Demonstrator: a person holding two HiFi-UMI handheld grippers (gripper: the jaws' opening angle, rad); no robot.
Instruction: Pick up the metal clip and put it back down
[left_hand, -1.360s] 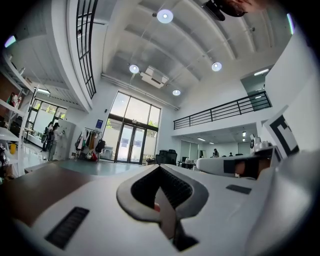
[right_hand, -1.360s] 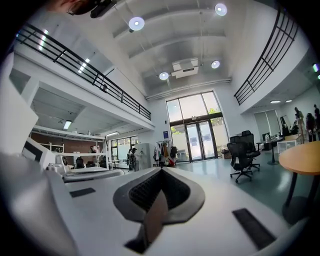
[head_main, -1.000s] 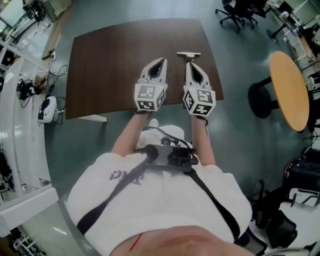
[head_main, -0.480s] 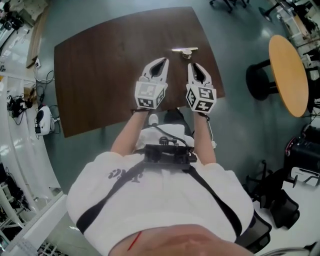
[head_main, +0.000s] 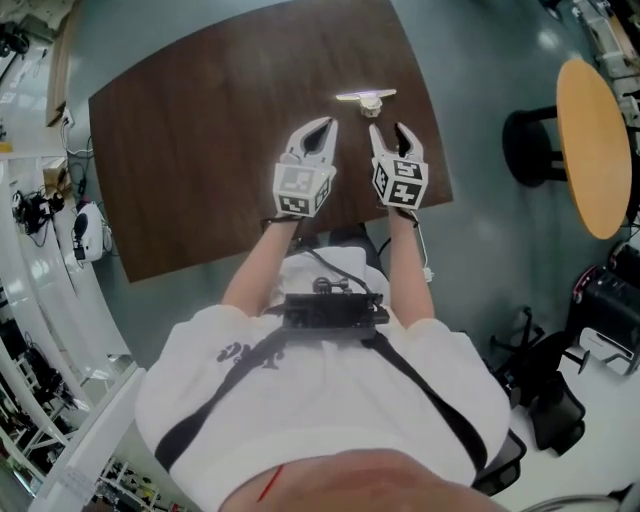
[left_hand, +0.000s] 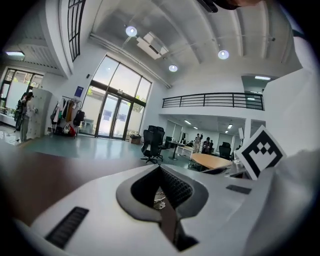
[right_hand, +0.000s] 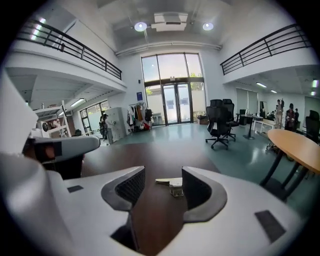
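The metal clip (head_main: 366, 98), a pale flat strip with a small block under it, lies on the dark brown table (head_main: 200, 150) near its far right side. In the right gripper view the metal clip (right_hand: 170, 184) sits on the tabletop just ahead of the jaw tips. My right gripper (head_main: 389, 133) hovers a short way in front of it, jaws opening, with only bare table between them. My left gripper (head_main: 324, 124) hangs beside it to the left, shut and empty, and its own view shows the left gripper (left_hand: 161, 192) with the two jaw tips meeting.
The table's right edge runs close to my right gripper. A round orange table (head_main: 596, 140) on a black pedestal stands on the floor to the right. Office chairs (right_hand: 219, 126) stand beyond the table's far end. Cables and equipment (head_main: 90, 225) lie on the floor at left.
The right gripper's jaws have gone from shut to open. Both grippers have moved a little forward toward the clip, and the head camera has swung, shifting the table in view.
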